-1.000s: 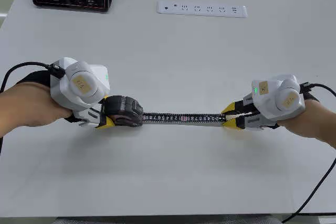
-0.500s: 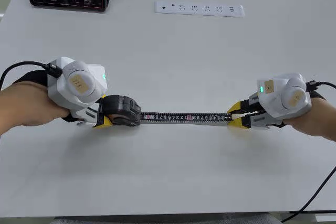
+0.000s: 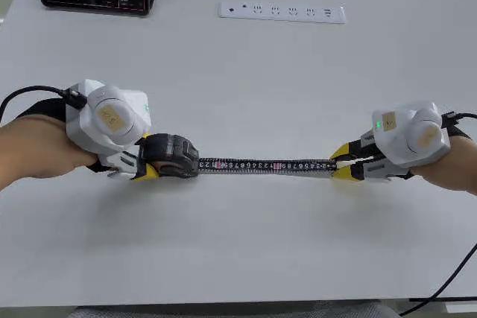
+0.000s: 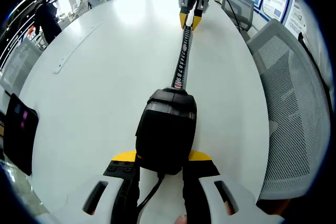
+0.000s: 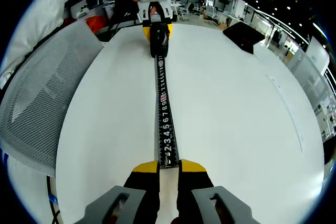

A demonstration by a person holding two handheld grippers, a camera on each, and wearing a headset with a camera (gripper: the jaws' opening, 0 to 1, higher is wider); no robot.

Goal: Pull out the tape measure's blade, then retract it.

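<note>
Jaws of the left gripper [image 3: 159,161] are clamped on the tape measure's case [image 3: 170,156], a rounded black and dark grey body held low at the white table [image 3: 246,72]. From it the blade [image 3: 264,164] is drawn out straight, black with white numerals and red marks. Its far end is pinched between the yellow-tipped jaws of the right gripper [image 3: 341,162]. Whether the blade touches the table cannot be told. The two grippers are held well apart.
</note>
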